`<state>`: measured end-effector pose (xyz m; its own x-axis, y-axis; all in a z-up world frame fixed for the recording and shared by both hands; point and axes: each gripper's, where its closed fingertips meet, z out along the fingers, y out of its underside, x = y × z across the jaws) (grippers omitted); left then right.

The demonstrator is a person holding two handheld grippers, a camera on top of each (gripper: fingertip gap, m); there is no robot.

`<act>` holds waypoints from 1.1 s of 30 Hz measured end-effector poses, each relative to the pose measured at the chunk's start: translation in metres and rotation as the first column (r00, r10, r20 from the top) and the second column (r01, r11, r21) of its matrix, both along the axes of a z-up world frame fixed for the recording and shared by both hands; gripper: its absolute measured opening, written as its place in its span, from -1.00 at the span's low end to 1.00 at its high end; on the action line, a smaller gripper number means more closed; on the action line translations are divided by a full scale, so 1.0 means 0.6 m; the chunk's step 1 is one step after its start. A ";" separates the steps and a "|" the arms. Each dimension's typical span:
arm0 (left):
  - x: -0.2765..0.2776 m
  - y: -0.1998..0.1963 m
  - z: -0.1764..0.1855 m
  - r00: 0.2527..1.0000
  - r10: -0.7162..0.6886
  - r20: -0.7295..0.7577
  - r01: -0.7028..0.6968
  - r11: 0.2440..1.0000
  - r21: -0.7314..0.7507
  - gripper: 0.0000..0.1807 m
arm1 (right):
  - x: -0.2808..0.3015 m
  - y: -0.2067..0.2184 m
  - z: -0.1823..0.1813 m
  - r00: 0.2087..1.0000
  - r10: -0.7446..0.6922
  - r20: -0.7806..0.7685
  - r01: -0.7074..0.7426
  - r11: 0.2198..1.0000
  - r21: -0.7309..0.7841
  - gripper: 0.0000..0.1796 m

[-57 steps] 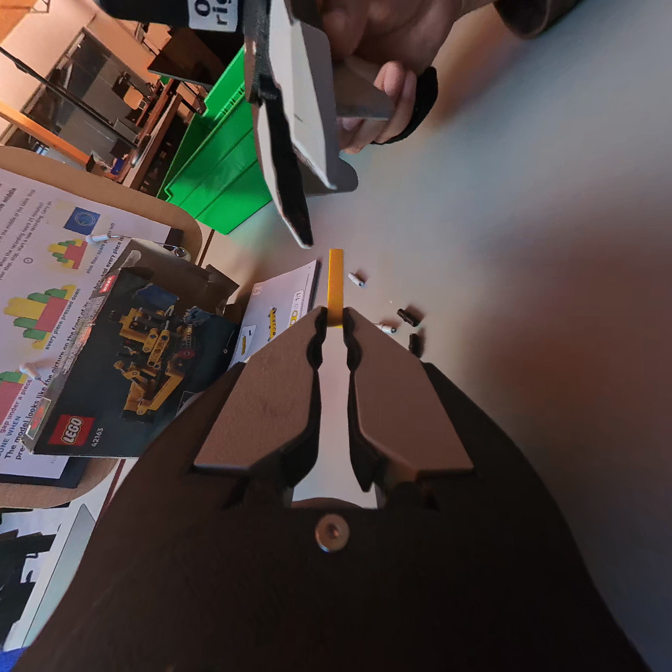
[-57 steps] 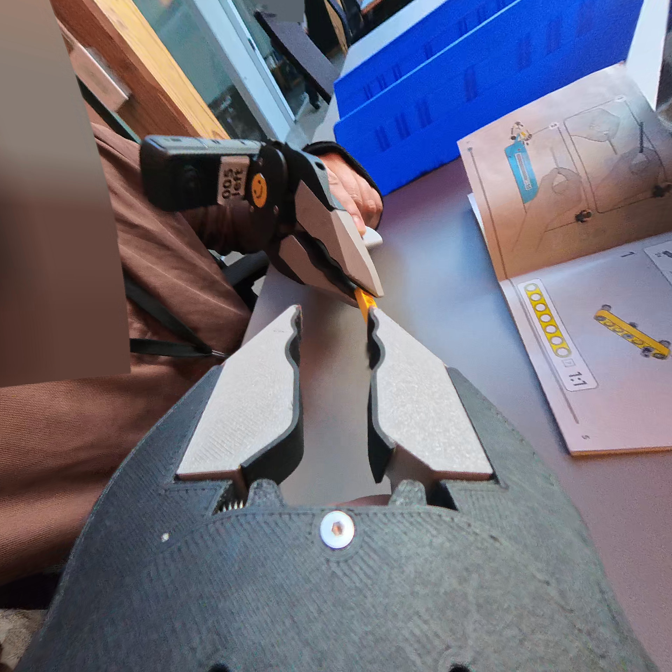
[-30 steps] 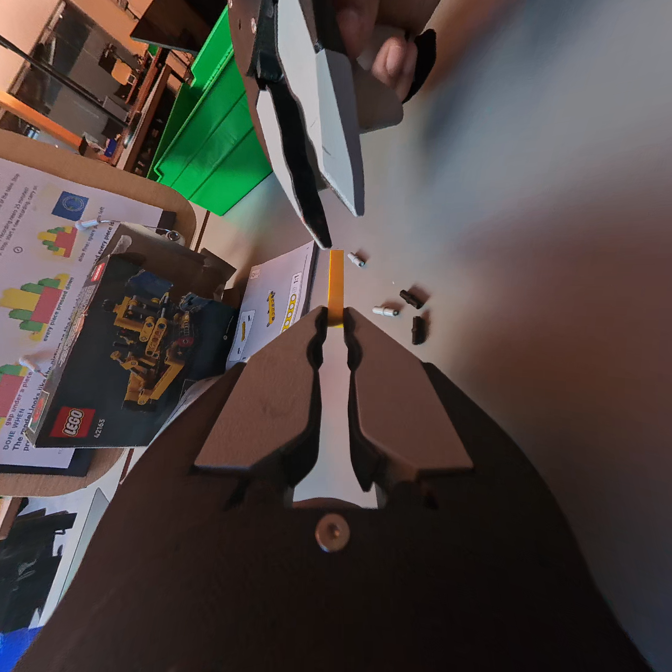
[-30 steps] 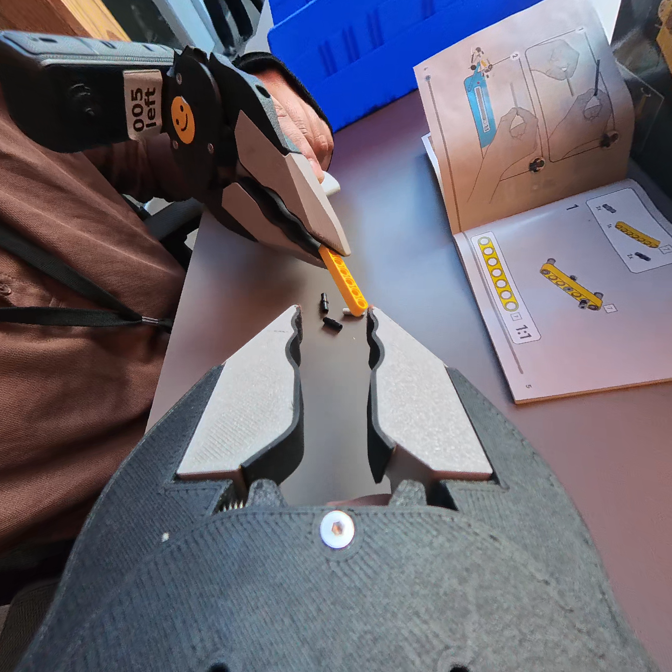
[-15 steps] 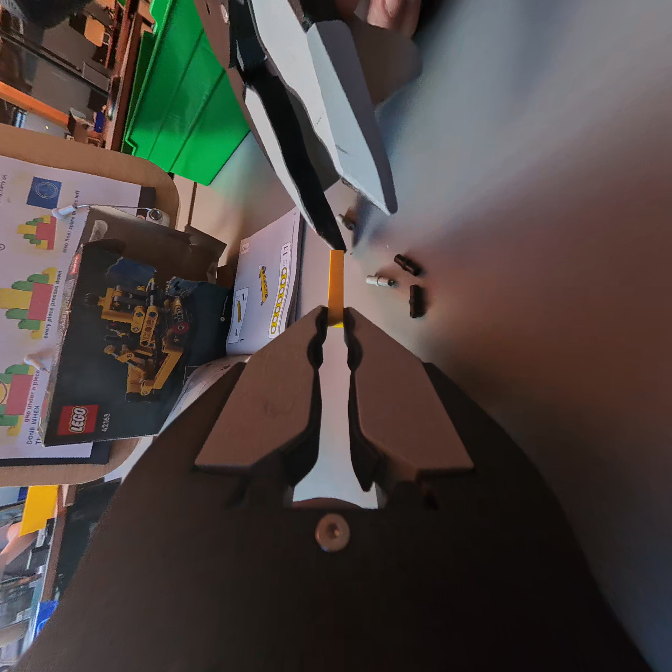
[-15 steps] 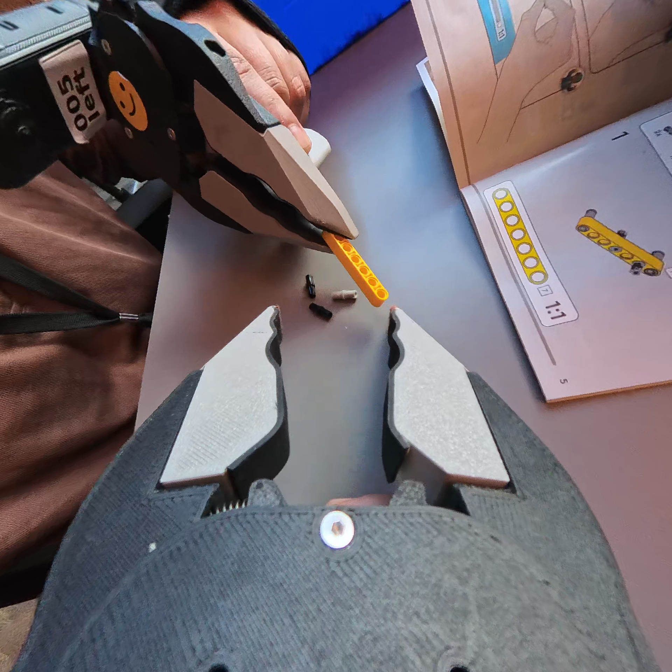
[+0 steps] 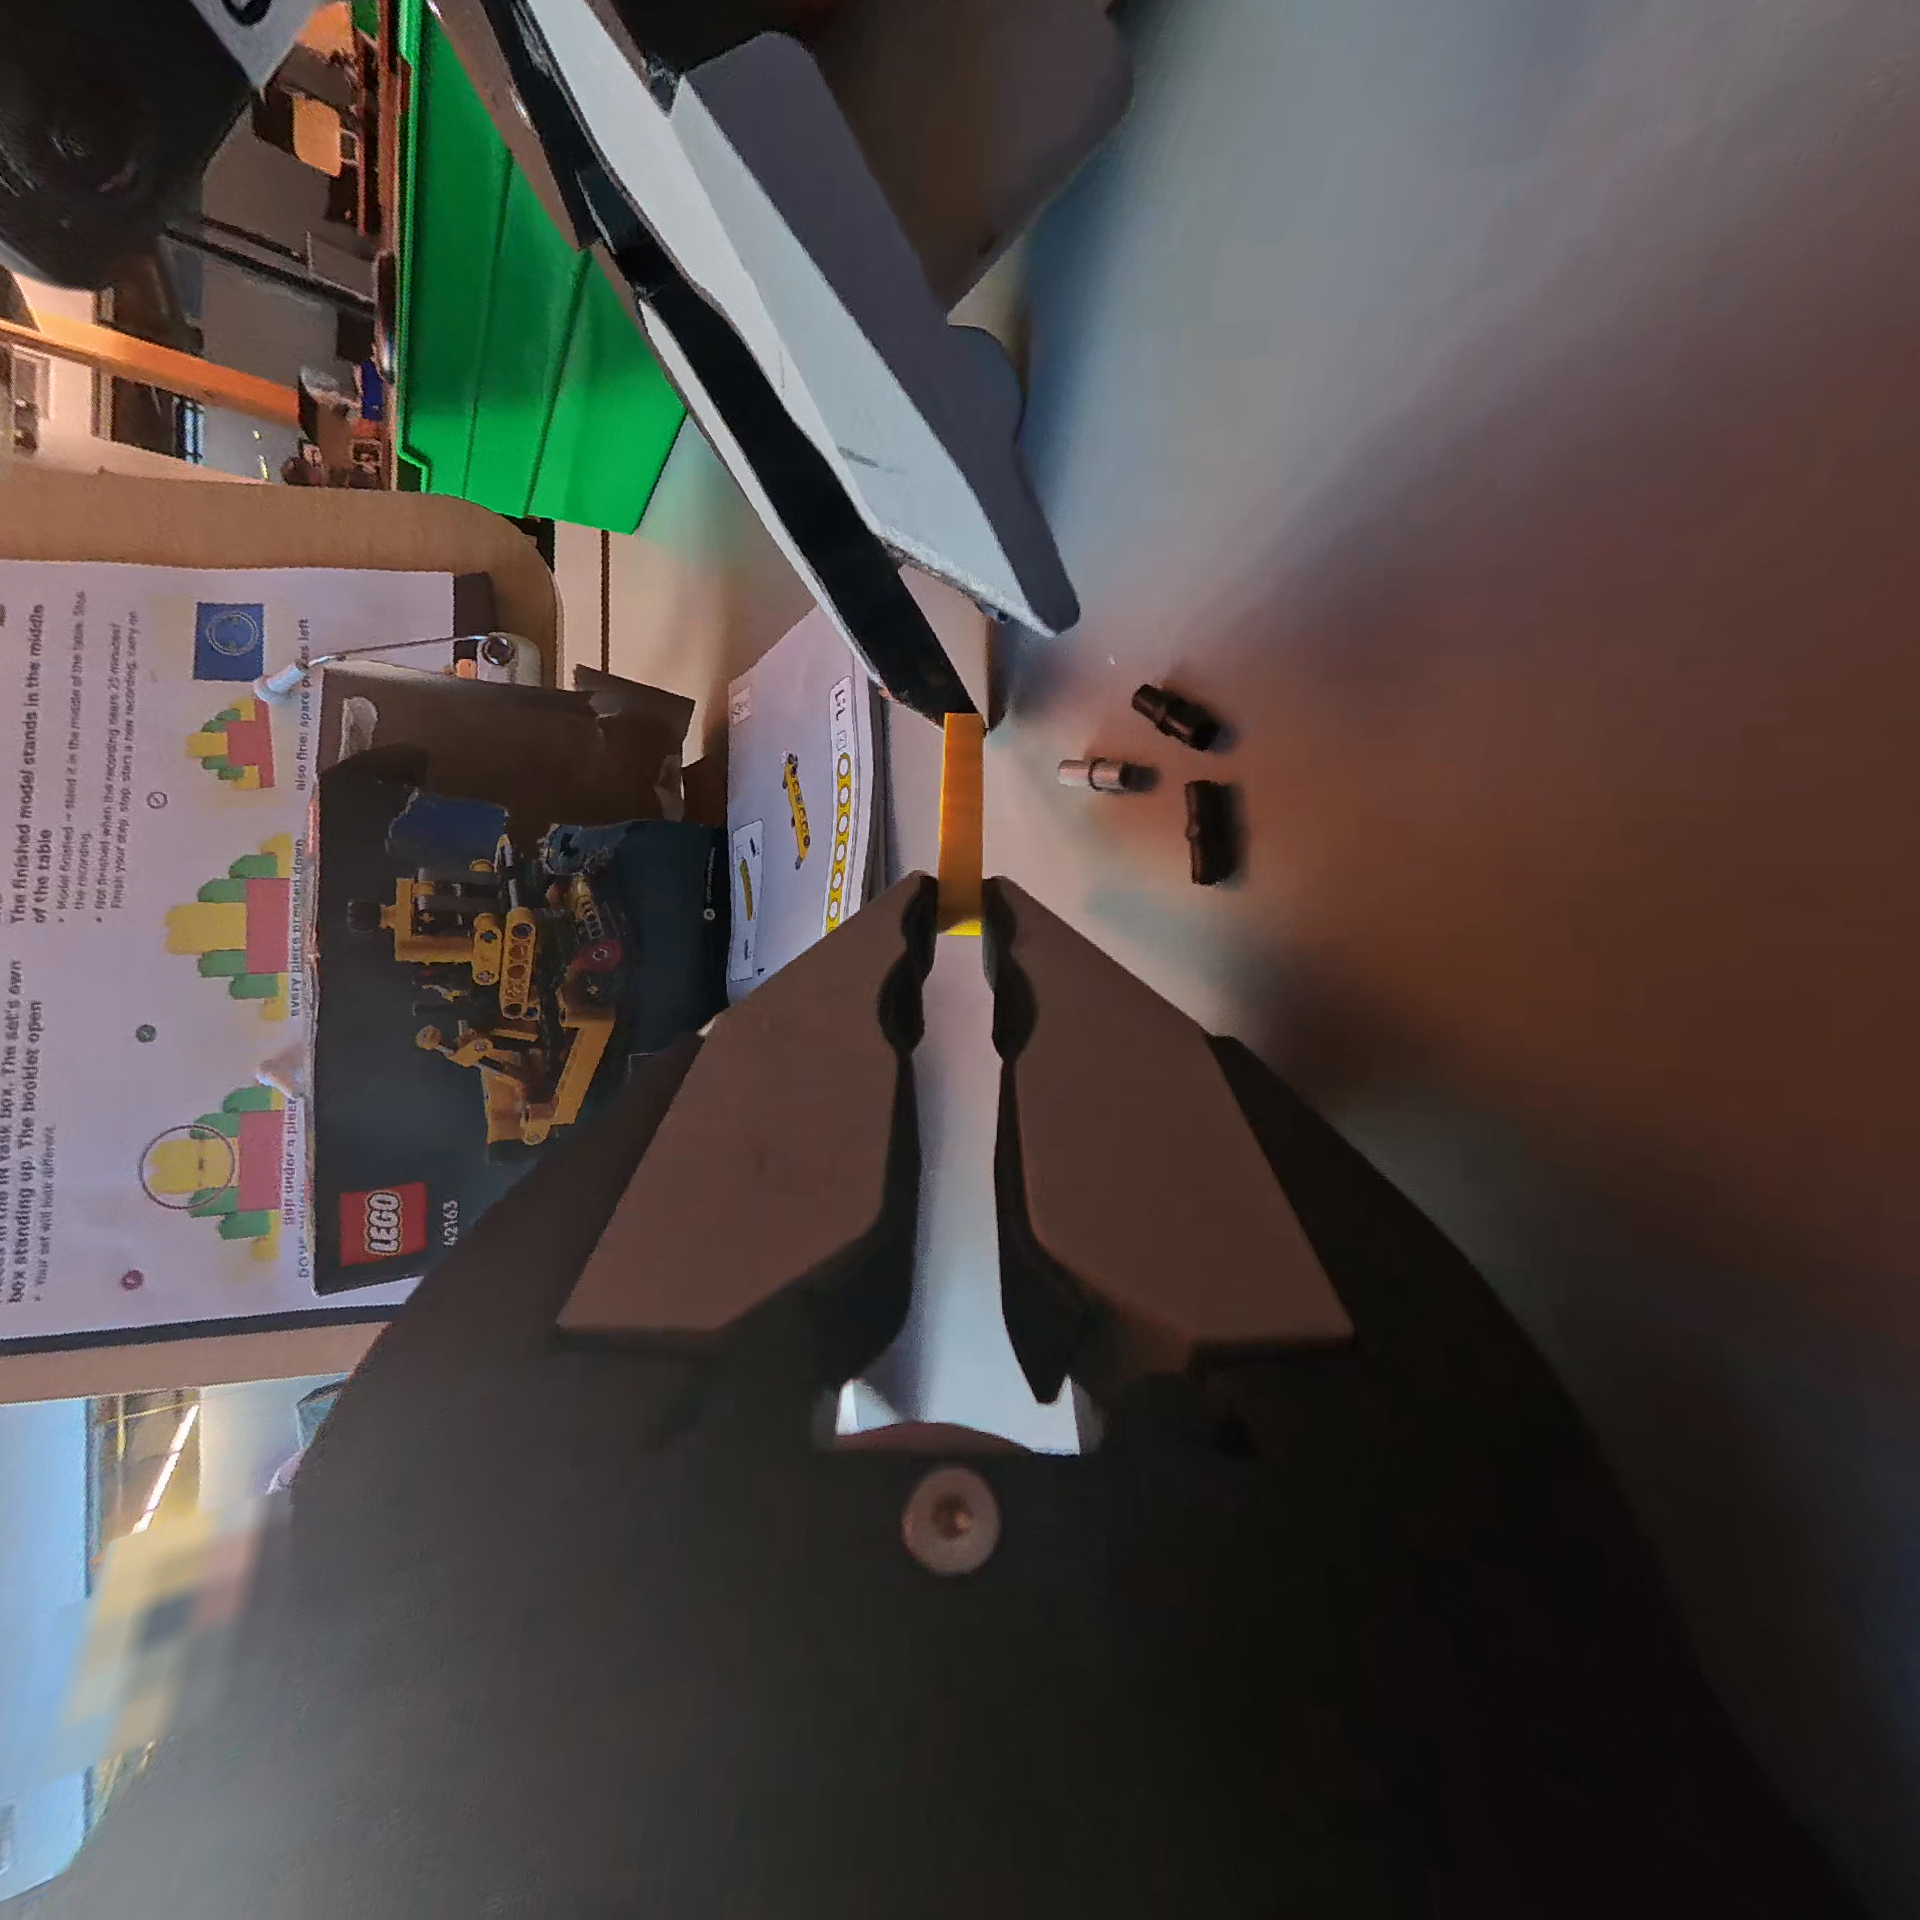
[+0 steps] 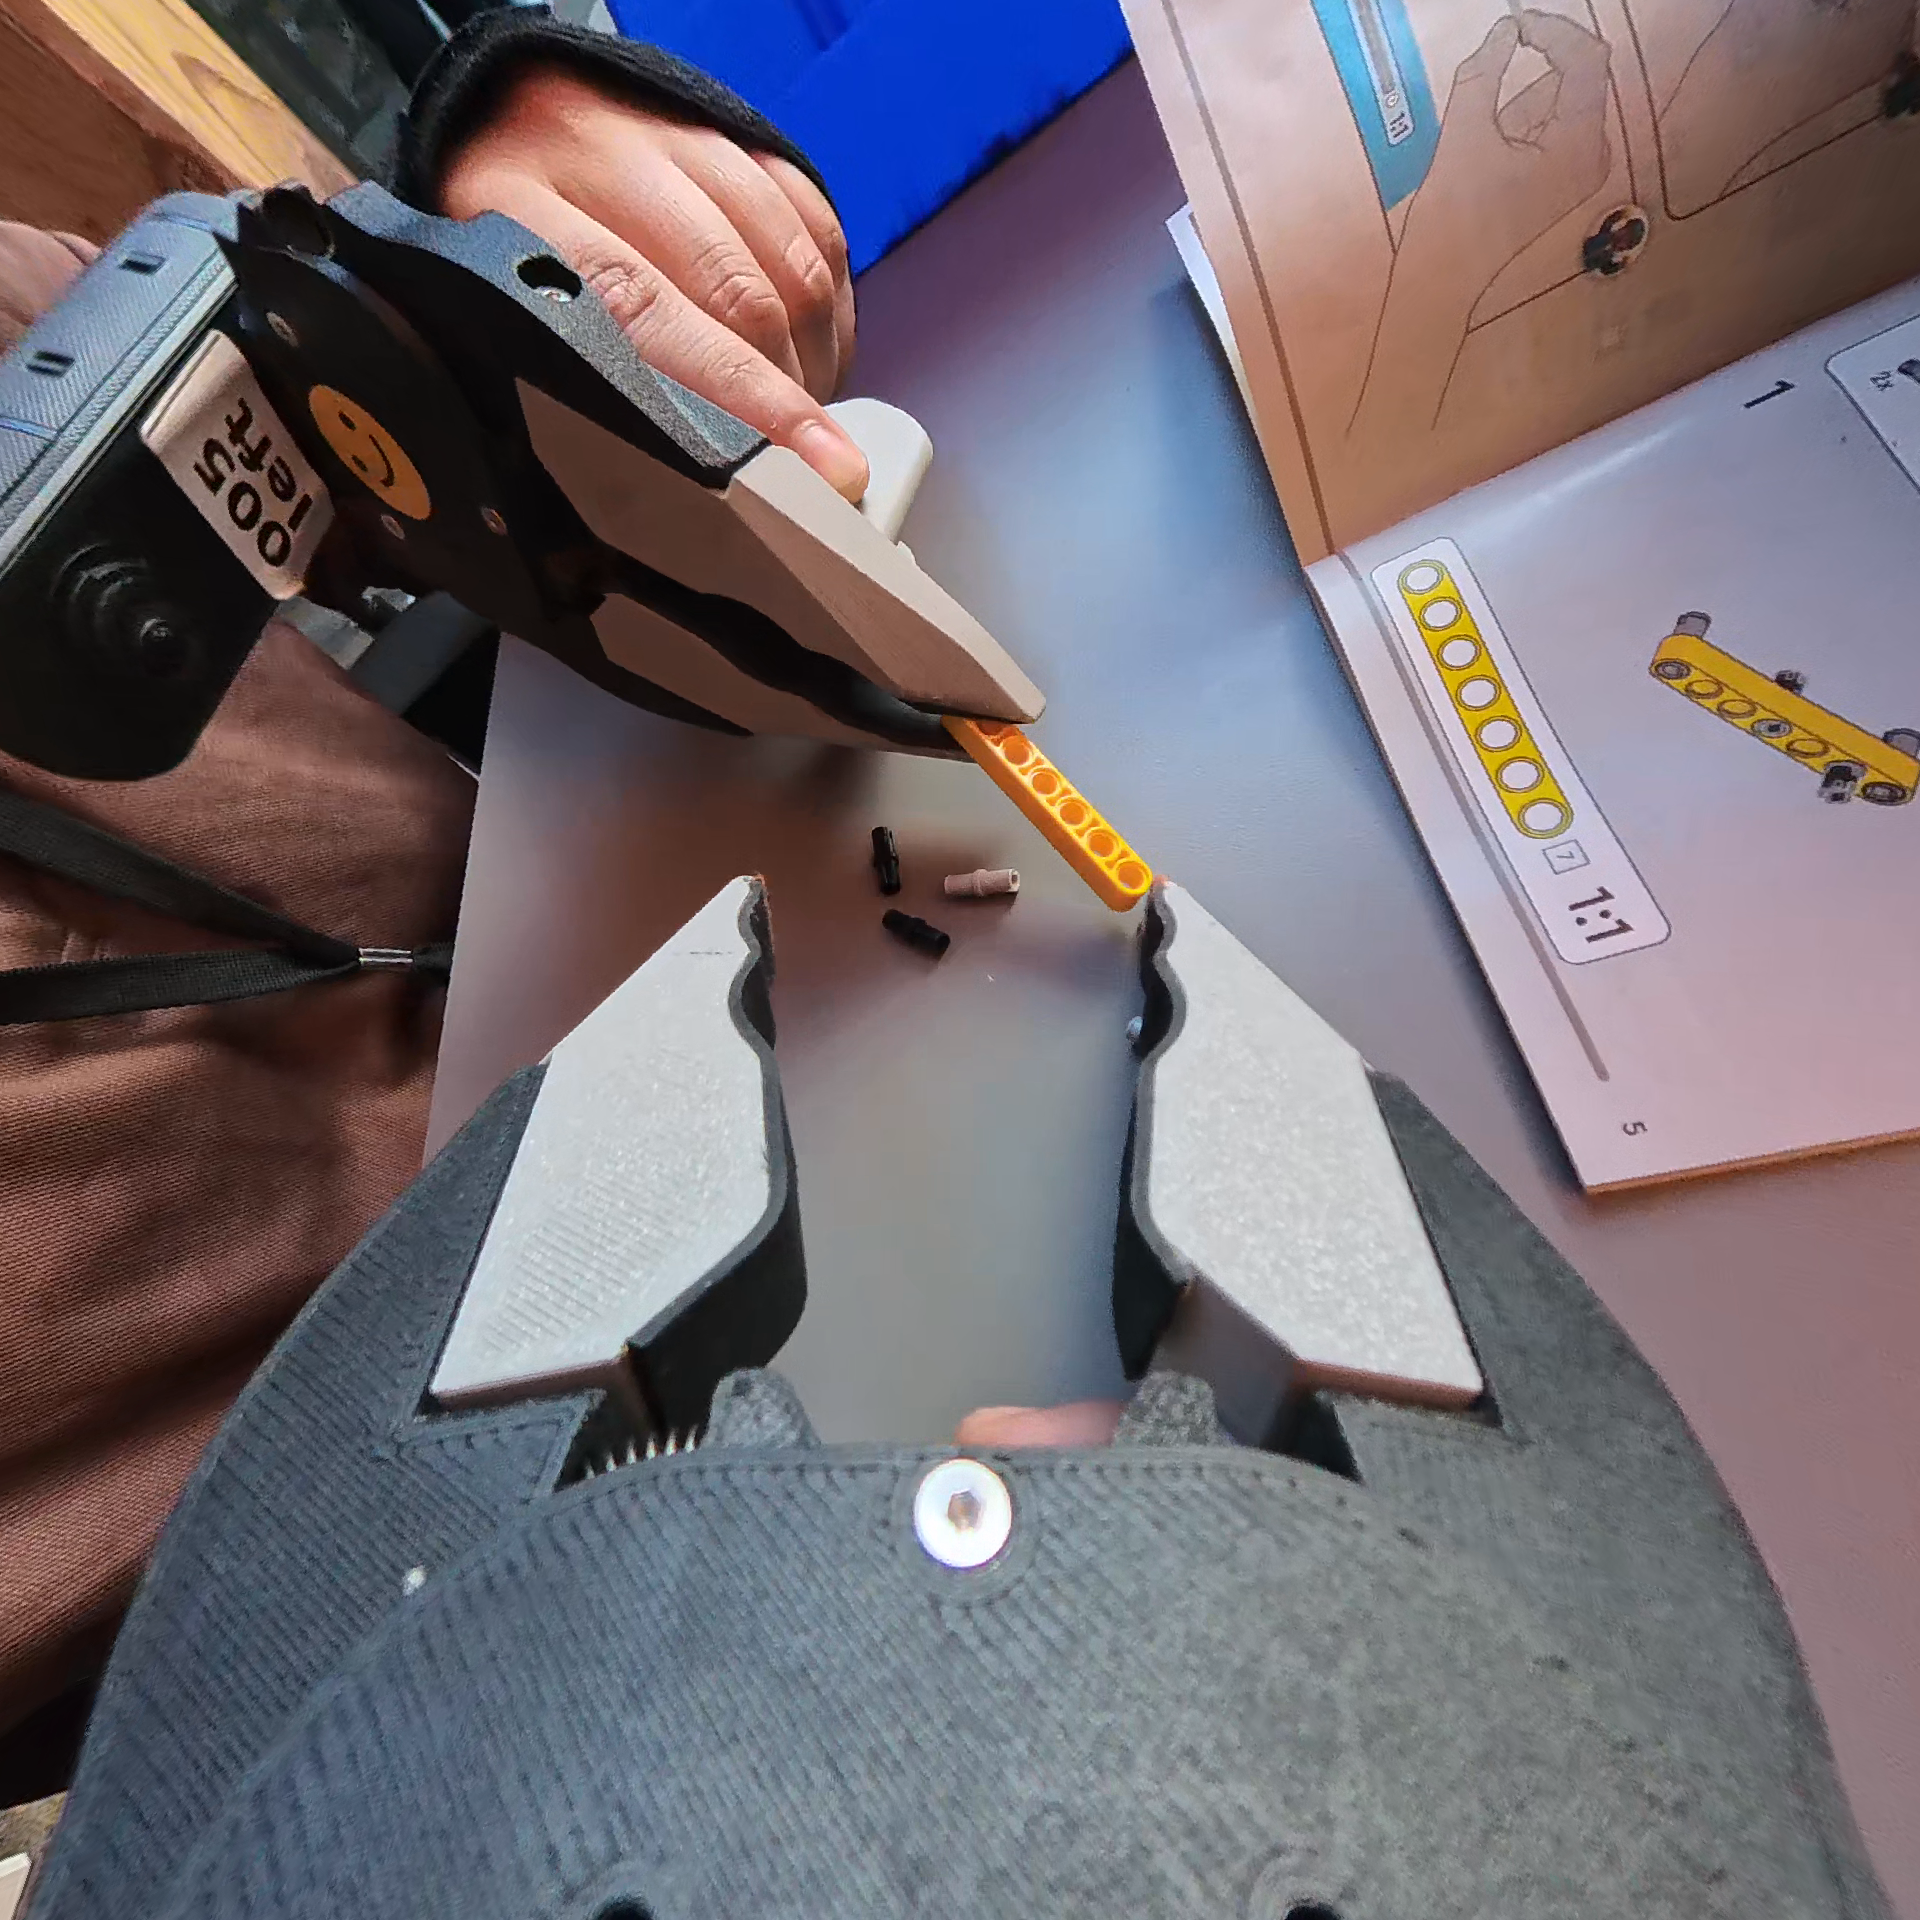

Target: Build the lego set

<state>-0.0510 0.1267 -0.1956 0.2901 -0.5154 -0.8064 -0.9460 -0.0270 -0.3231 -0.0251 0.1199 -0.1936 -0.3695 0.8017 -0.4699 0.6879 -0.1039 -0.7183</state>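
Midway above the grey table, a yellow beam with a row of round holes jutted from the left gripper, whose two fingers were clamped on one end of it. From that gripper's own camera only the beam's thin edge showed, its holes out of sight. Facing it, the right gripper stood with its fingers wide apart, the right-hand tip just beside the beam's free end; whether they touched could not be made out. On the table beyond lay two black pins and one pale pin, close together and apart from the beam. An open instruction booklet lay to the right, its pages cut off by the frame edge. A hand gripped the left tool. Off to the side stood the set's box, a green bin behind it, partly hidden by the right gripper's fingers.
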 end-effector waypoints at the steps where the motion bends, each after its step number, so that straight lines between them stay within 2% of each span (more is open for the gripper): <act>1: -0.001 0.001 -0.001 1.000 0.007 -0.002 -0.007 1.000 -0.006 -0.93 | 0.000 0.000 0.000 1.000 -0.001 0.000 0.001 1.000 0.002 -0.22; 13: 0.007 0.006 -0.008 1.000 0.010 -0.023 -0.011 1.000 -0.019 -0.93 | 0.001 0.002 -0.001 1.000 -0.007 0.000 0.007 1.000 0.017 -0.19; 19: 0.002 0.008 -0.022 1.000 0.028 -0.011 -0.029 0.997 -0.078 -0.93 | 0.003 -0.003 -0.002 1.000 0.011 0.003 -0.011 1.000 0.022 -0.24; 33: -0.001 0.009 -0.022 0.999 0.044 -0.031 -0.047 0.996 -0.080 -0.93 | 0.002 0.009 0.013 0.999 -0.014 -0.038 0.016 0.999 0.042 -0.23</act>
